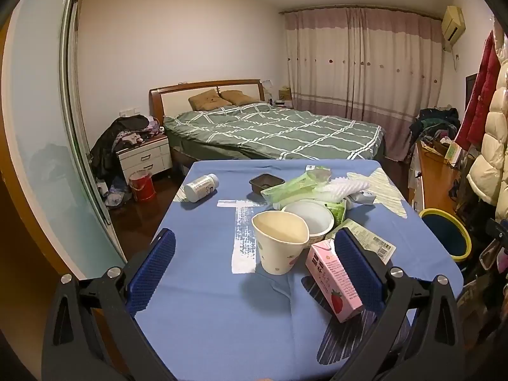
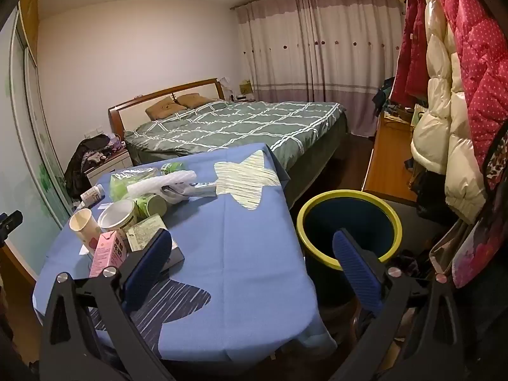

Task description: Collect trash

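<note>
Trash lies on a table with a blue cloth [image 1: 206, 301]: a paper cup [image 1: 279, 241], a white tub [image 1: 312, 220], a pink strawberry milk carton [image 1: 333, 281], a white bottle [image 1: 201, 187] on its side, a dark plastic tray [image 1: 266, 182], green wrappers [image 1: 295, 185]. My left gripper [image 1: 254, 266] is open over the near table, with the cup and carton ahead between its fingers, untouched. My right gripper [image 2: 254, 260] is open above the table's right edge. Beside that edge stands a dark blue bin with a yellow rim [image 2: 349, 222]. The carton [image 2: 104, 250] sits left of the right gripper's left finger.
A bed [image 1: 276, 130] with a green checked cover stands behind the table. A white nightstand [image 1: 144, 158] and a red bucket [image 1: 141, 185] are at the left. Coats [image 2: 460, 95] hang at the right beside a wooden desk [image 2: 387, 158].
</note>
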Demonstrator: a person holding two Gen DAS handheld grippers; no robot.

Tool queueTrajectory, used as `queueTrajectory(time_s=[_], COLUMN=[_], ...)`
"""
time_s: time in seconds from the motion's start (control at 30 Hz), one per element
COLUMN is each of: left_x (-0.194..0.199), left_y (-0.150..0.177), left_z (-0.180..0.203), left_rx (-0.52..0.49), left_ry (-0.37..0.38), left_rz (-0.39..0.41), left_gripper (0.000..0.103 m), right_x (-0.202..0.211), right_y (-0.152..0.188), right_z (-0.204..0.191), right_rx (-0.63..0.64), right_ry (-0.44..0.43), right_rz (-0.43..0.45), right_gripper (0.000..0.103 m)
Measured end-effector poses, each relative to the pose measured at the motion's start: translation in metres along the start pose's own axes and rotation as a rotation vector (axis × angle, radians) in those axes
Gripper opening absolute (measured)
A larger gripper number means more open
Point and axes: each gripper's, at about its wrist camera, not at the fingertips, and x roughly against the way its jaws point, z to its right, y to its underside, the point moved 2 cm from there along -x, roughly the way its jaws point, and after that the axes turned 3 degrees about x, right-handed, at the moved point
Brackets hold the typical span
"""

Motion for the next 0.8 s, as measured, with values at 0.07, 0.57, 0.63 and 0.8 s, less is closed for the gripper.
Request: queueTrajectory(time_s=[0.07, 0.57, 0.63, 0.8], left_x=[0.000, -0.006, -0.007, -0.008], left_y=[0.000, 0.005, 0.004, 0.002], left_z=[-0.001, 0.002, 0.002, 0.002], left_rx=[0.004, 0.003, 0.004, 0.012], left_ry=[0.000, 0.000, 0.006, 0.024], left_rz=[-0.001, -0.017, -0.020, -0.027], left_gripper=[0.099, 0.099, 0.099, 0.099], right_x=[0.000, -0.004, -0.006, -0.009], right_y=[0.000, 0.001, 0.002, 0.003], right_z=[-0.001, 0.001, 0.000, -0.005], right_rx=[-0.001, -0.005, -0.006, -0.008], right_ry=[0.000, -0.006, -0.004, -0.003], right_rz=[0.002, -0.007, -0.008, -0.014], right_gripper=[0.097, 0.097, 0.097, 0.097])
